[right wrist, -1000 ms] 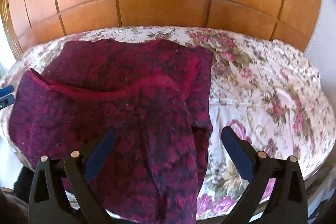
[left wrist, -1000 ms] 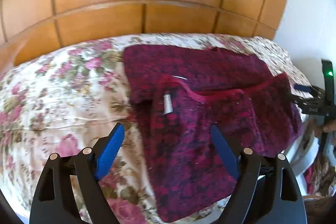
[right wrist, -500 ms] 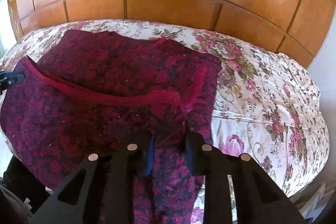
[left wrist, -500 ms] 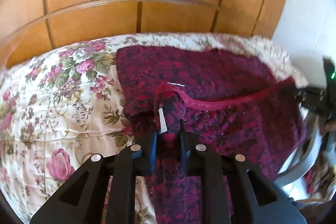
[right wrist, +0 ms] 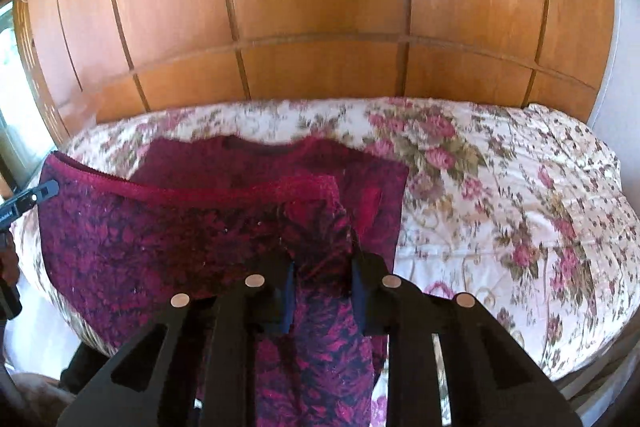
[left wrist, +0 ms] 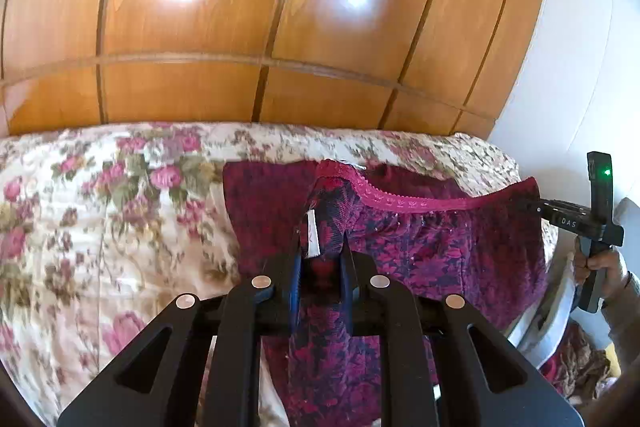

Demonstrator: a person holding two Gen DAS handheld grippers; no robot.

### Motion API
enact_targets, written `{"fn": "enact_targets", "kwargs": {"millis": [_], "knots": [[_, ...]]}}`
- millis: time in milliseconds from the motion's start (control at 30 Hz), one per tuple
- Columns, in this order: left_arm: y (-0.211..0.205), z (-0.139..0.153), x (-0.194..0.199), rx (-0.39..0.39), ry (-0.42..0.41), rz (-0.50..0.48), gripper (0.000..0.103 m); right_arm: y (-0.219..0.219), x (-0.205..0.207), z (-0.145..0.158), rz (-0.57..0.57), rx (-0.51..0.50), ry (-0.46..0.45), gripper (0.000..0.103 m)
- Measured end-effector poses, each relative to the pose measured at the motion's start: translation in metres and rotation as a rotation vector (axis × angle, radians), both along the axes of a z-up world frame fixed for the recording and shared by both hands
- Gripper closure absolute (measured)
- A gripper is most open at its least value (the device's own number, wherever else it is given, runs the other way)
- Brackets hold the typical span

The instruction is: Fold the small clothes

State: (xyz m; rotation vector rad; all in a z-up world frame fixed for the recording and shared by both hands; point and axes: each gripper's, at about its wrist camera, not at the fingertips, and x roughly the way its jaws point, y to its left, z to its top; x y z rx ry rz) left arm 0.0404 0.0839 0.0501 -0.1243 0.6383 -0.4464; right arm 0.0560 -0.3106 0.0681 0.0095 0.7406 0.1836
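A dark red and purple floral garment lies on the flowered bedspread. Its near part, edged by a red lace hem, hangs stretched above the bed between both grippers. My left gripper is shut on the hem's left end, beside a white label. My right gripper is shut on the bunched right end of the garment. Each wrist view shows the other gripper at the far corner: the right gripper, the left gripper.
A wooden panelled headboard rises behind the bed. A white wall stands on the right. A person's hand holds the right gripper's handle. More crumpled cloth lies low beside the bed. The bedspread stretches to the garment's right.
Both grippers went from wide open over the garment to shut on its lace-edged part. They have since lifted it off the bed, stretching the hem taut between them.
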Motion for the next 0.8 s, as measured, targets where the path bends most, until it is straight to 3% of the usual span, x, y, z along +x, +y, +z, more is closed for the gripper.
{"fn": "enact_targets", "kwargs": {"millis": [367, 800], "knots": [[-0.008, -0.015, 0.079, 0.01, 0.051, 0.078, 0.088, 0.0, 0.089, -0.022, -0.078, 0.007, 0.023, 0.082], [-0.025, -0.039, 0.171, 0.103, 0.116, 0.134, 0.088, 0.0, 0.177, -0.049, -0.153, -0.027, 0.049, 0.082]]}}
